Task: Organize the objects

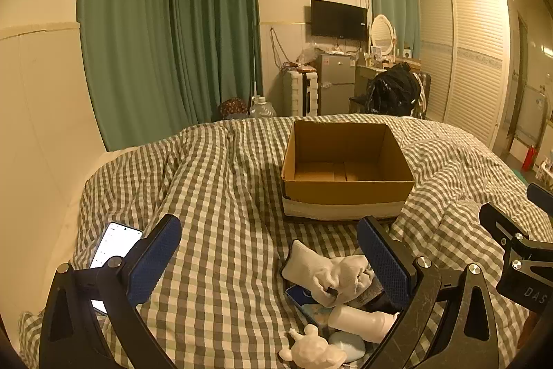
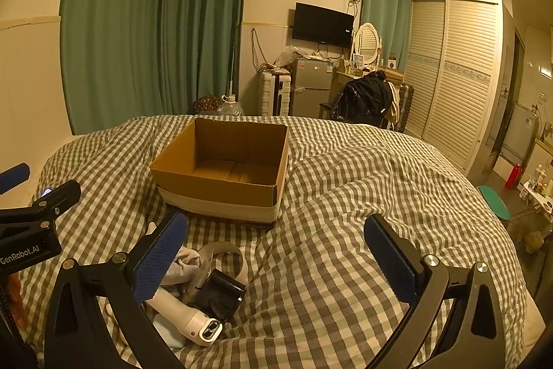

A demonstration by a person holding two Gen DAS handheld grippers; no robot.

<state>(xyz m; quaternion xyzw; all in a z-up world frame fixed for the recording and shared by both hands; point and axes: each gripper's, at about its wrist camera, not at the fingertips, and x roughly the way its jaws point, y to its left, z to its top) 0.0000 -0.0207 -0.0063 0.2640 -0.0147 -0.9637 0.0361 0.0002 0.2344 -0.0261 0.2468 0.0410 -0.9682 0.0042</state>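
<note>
An open, empty cardboard box (image 1: 345, 161) sits on the checked bed cover; it also shows in the right wrist view (image 2: 224, 161). A pile of small objects lies in front of it: a white cloth bundle (image 1: 331, 272), a white torch-like cylinder (image 1: 359, 320), a white figurine (image 1: 311, 351) and a black item (image 2: 221, 293). The cylinder also shows in the right wrist view (image 2: 186, 317). My left gripper (image 1: 269, 261) is open and empty, its right finger beside the pile. My right gripper (image 2: 276, 265) is open and empty, its left finger over the pile.
A lit phone (image 1: 110, 248) lies on the bed cover (image 1: 224, 196) at the left. Green curtains (image 1: 166, 33), a small fridge (image 1: 335, 82), a chair with a black jacket (image 1: 394, 89) and a white wardrobe (image 1: 466, 57) stand beyond the bed.
</note>
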